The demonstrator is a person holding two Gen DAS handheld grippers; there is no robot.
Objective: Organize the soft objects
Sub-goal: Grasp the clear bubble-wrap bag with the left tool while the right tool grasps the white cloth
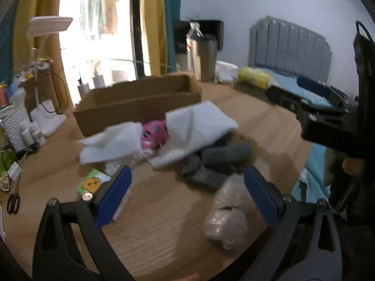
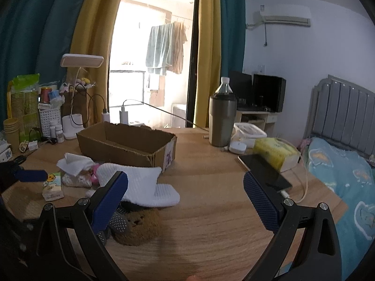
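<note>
Left gripper [image 1: 185, 194]: blue-padded fingers spread wide apart, nothing between them, hanging above the table.
Right gripper [image 2: 185, 201]: fingers likewise wide apart and empty, over bare wood near the front edge.
Table [image 2: 211, 229]: light wood grain, bare in front, crowded along the left and back.
Plastic wrap [image 1: 226, 215]: a crumpled clear bundle lying on the wood just inside the left gripper's right finger.
Soft pile: a grey dotted cloth [image 1: 218, 164] heaped with a brown plush toy [image 2: 138, 227] at its edge; a white waffle cloth [image 2: 145, 185] drapes over them, a second white cloth [image 2: 73, 164] lies further left, and a pink toy [image 1: 154, 133] shows between the two.
Small carton [image 2: 52, 186]: green and white with a cartoon face, standing just left of the pile.
Cardboard box [image 2: 126, 142]: open-topped, behind the pile, touching none of it that I can tell; inside looks empty from here.
Phone [image 2: 264, 171]: dark, flat on the right side of the table, a white cable plugged in, beside a yellow tissue pack [image 2: 276, 152].
Tumbler [image 2: 221, 119]: grey, upright behind the box, a clear bottle standing in it.
Left back corner: a white desk lamp [image 2: 82, 61], baskets, pill bottles and paper cups packed close.
Bed [image 2: 339, 168]: to the right of the table, blue printed sheet, grey padded headboard.
Room beyond: yellow and teal curtains around a bright balcony door [image 2: 152, 53] with laundry hanging outside; an air conditioner [image 2: 284, 16] high on the white wall.
</note>
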